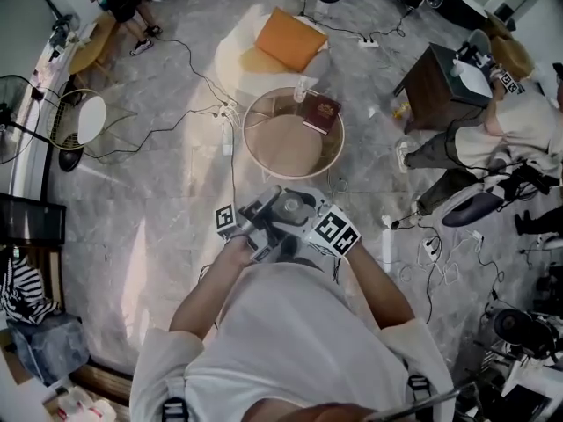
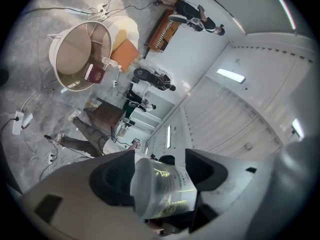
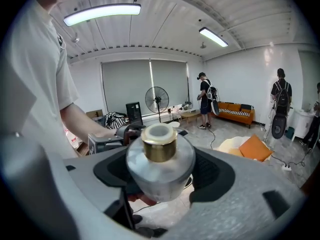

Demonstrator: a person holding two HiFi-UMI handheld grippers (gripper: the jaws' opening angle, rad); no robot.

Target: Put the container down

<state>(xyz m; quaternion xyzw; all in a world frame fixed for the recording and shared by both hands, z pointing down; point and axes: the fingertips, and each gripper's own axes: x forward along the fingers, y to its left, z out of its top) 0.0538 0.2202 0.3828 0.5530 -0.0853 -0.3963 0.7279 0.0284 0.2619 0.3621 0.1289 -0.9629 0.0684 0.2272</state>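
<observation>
Right gripper (image 3: 160,170): is being held at chest height over the floor, its jaws being pressed against the sides of the container.
Container (image 3: 160,161): a frosted, rounded bottle with a gold neck (image 3: 159,146) and an open mouth. It is being pinched at its body and kept in the air, well clear of any surface.
Left gripper (image 2: 162,178): is being held just beside the right one, its jaws being closed on a translucent cap.
Translucent cap (image 2: 162,189): a cup-shaped piece with green print. It is being gripped across its sides, pale end towards the camera.
Worktop (image 1: 286,143): a low round table is being shown ahead of both grippers, apart from them.
Red book (image 1: 322,113): is being carried flat on the worktop, near its far right edge.
Small clear bottle (image 1: 302,90): is being carried at the worktop's far rim, beside the book.
Orange cushion (image 1: 291,39): is being propped on a white seat beyond the worktop.
Floor (image 1: 158,236): grey marbled tiles are being crossed by loose cables.
</observation>
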